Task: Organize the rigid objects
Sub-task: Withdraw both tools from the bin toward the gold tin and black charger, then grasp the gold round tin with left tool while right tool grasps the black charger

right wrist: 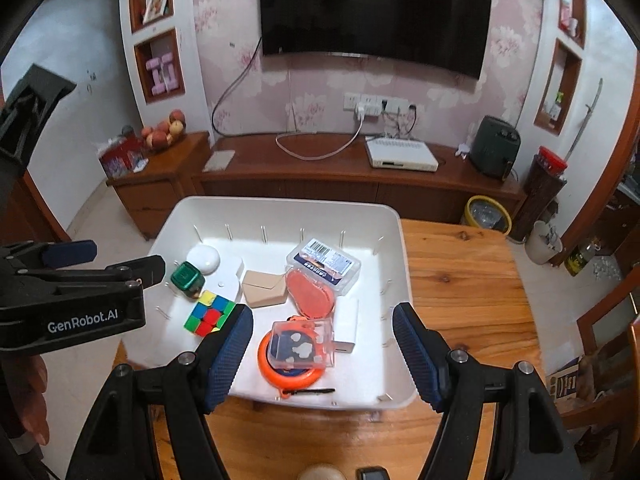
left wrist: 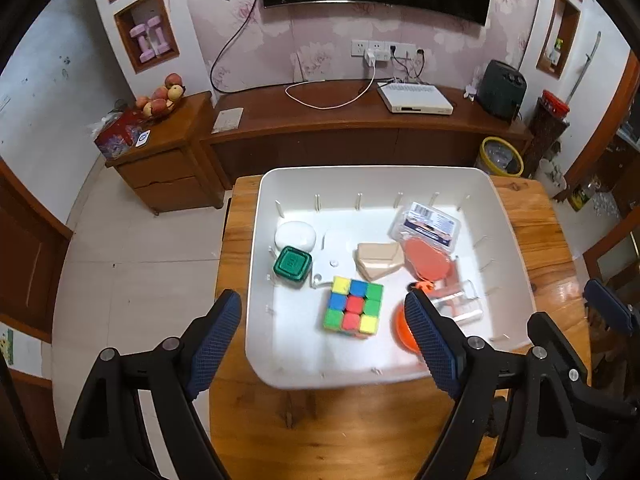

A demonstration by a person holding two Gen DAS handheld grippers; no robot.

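All rigid items lie gathered in the white bin (left wrist: pixel 508 216) on the wooden table (right wrist: pixel 472 280), judged sorted: green box (left wrist: pixel 293 263), Rubik's cube (left wrist: pixel 353 307), beige case (left wrist: pixel 380 259), orange disc (right wrist: pixel 289 372) under a clear case (right wrist: pixel 302 344). Left gripper (left wrist: pixel 324 344) and right gripper (right wrist: pixel 322 354) hang above the near rim, angled down, jaws apart, empty.

Glossy wood table (left wrist: pixel 520 240), seemingly plastic tray (left wrist: pixel 256 240)
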